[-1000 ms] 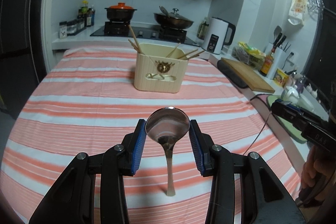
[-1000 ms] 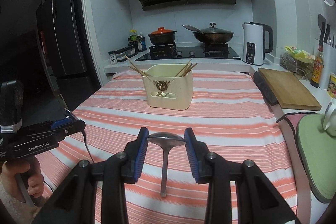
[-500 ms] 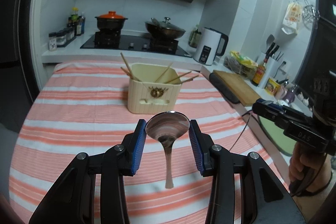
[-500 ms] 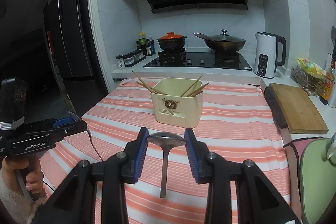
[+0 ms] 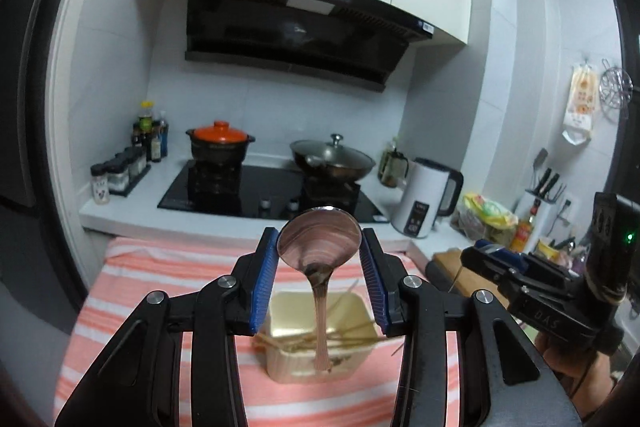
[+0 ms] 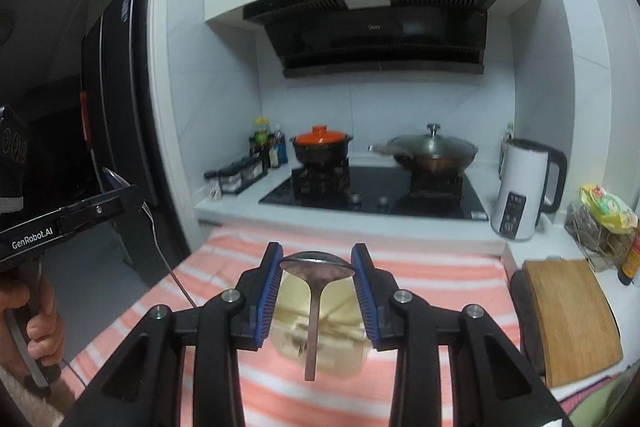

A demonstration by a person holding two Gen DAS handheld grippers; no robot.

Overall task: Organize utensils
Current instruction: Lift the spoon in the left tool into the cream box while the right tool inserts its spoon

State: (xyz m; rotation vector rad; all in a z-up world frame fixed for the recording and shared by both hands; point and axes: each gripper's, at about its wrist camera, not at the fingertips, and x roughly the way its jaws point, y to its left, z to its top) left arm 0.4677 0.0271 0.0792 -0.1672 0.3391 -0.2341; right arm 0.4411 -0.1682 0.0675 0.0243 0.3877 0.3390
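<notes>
Spoons: left gripper point(image 5: 319, 251) pinches 1 spoon point(image 5: 318, 247), right gripper point(image 6: 317, 271) another point(image 6: 317, 265) (cutting board point(image 6: 572, 311) only in right view).

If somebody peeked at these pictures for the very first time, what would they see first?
Probably the shiny spoons: the left hand-held gripper pinches a spoon by its bowl, handle dangling, and the right hand-held gripper holds another spoon the same way. Below them a cream utensil box with chopsticks sits on the striped tablecloth, and an orange-lidded pot stands on the stove behind.
</notes>
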